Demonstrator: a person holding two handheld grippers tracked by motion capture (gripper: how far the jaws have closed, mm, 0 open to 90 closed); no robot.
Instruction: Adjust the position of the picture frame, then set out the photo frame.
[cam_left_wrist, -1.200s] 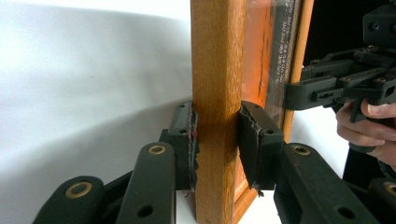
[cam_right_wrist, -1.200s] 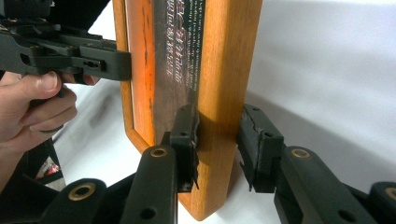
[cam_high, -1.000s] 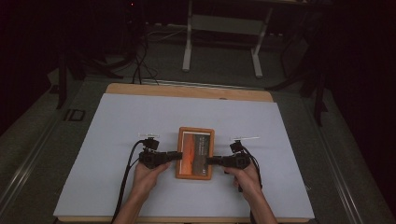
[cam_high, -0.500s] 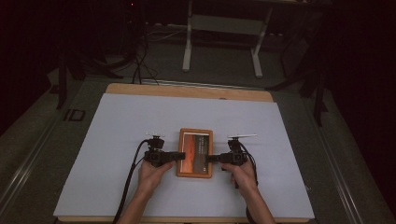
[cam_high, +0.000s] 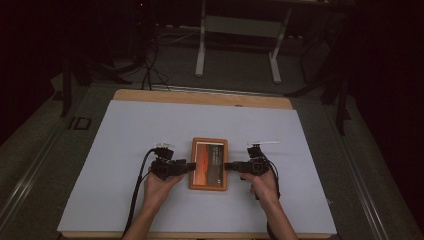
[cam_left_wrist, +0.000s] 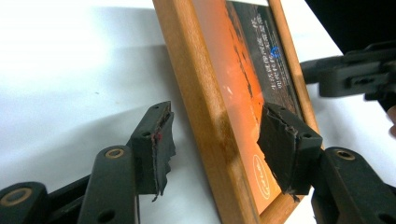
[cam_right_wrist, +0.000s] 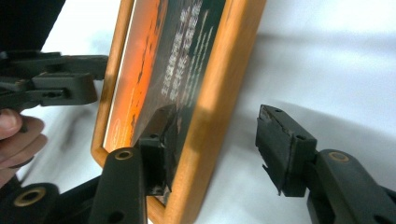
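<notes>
While a wooden picture frame (cam_high: 209, 163) lies flat on the white tabletop (cam_high: 125, 135), near its front middle, it is flanked by the two grippers, one at each long side. An orange and dark printed picture (cam_high: 210, 162) with small lines of text is held inside the frame, enclosed on all four sides by the wooden border.

The left gripper (cam_high: 189, 167) is seen at the frame's left edge in the high view, carried by the left hand (cam_high: 159, 186). In the left gripper view its jaws are spread, having just been opening; the frame's side rail (cam_left_wrist: 205, 116) stands between them, with one pad (cam_left_wrist: 156, 149) clear of the wood on the outer side and the other pad (cam_left_wrist: 280, 144) over the picture. Whether that pad rests on the picture's surface cannot be told.

The right gripper (cam_high: 229, 166) is placed at the frame's right edge, carried by the right hand (cam_high: 264, 186). Its jaws have likewise just been opening and are spread across the right rail (cam_right_wrist: 219, 112): one pad (cam_right_wrist: 161, 140) lies over the picture's dark part, the other (cam_right_wrist: 278, 144) stands well clear of the wood above the white tabletop.

A cable (cam_high: 137, 192) is trailed from the left gripper along the forearm toward the front edge.
</notes>
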